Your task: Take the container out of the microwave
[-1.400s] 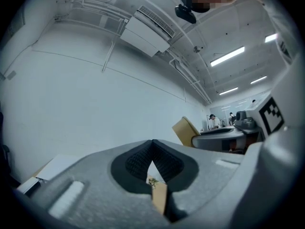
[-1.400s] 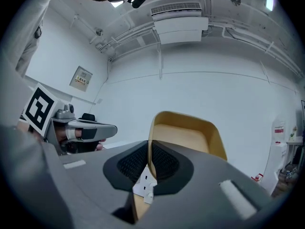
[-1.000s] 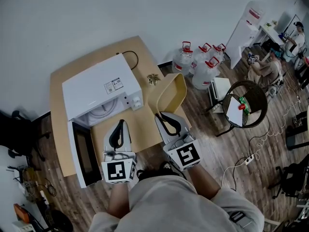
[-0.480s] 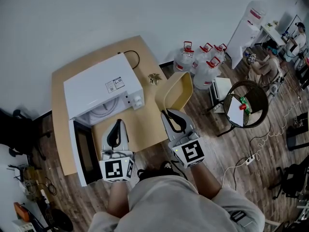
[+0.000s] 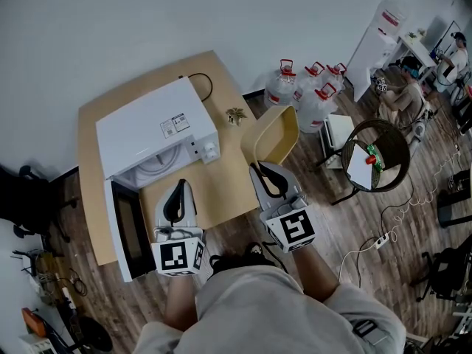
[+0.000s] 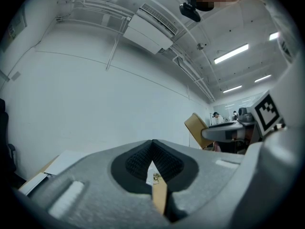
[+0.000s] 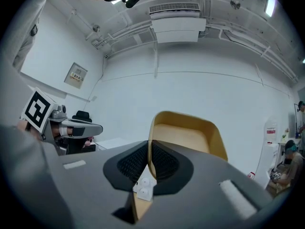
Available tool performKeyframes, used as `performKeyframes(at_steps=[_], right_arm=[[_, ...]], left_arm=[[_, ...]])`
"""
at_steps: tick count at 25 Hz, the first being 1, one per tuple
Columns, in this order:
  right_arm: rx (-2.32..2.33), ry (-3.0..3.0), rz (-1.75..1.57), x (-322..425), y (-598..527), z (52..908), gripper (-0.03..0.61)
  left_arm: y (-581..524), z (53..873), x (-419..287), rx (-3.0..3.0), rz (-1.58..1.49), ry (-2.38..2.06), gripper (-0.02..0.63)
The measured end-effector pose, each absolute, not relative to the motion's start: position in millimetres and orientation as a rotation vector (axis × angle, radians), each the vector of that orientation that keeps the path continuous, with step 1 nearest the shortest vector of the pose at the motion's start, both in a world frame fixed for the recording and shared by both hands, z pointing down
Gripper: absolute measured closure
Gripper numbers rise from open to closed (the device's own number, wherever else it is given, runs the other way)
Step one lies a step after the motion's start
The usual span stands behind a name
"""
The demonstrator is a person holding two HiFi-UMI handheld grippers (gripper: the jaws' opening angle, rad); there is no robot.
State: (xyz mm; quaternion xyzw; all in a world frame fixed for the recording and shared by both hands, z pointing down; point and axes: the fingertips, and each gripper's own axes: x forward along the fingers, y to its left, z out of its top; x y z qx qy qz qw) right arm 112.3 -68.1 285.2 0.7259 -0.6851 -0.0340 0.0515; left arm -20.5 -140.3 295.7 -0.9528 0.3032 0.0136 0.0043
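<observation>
Nearest: two marker cubes [image 5: 178, 259] bearing only black-and-white square codes, no words

Just ahead: left gripper [image 5: 180, 192] hanging over the light wooden bench [image 5: 221, 186], fingers [image 6: 138, 159] pressed together on nothing

Beside it: right gripper [image 5: 264, 174], fingers [image 7: 128, 163] clamped on the rim of the mustard-yellow round-cornered plastic container [image 5: 280, 127], tipped up on edge at the bench's right side and well apart from the white box-shaped microwave [image 5: 147, 131]. Cannot tell whether its lower edge touches the bench

To the left: microwave door [image 5: 122, 234] swung wide, pale turntable just visible inside

Judged as the last stretch of the task: container already out and in carry. Next, level it, lower it onto bare bench clear of the door, then ease the grip off the rim without letting it tip

Small printed sticker [image 5: 174, 126] on the microwave top: too small to read

Farther off: clear water jugs with red caps [image 5: 310, 87] on the floor, then a white water dispenser [image 5: 383, 32] with a red label, unreadable
</observation>
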Motion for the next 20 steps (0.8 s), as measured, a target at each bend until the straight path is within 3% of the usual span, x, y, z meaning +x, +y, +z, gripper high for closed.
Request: performKeyframes(at_steps=[20], right_arm=[[2.228, -2.066, -0.104, 122.8, -65.9, 286.3, 0.546]], left_arm=[[-138.5, 300.5, -12.9, -2.999, 0.03, 0.931, 0.612]])
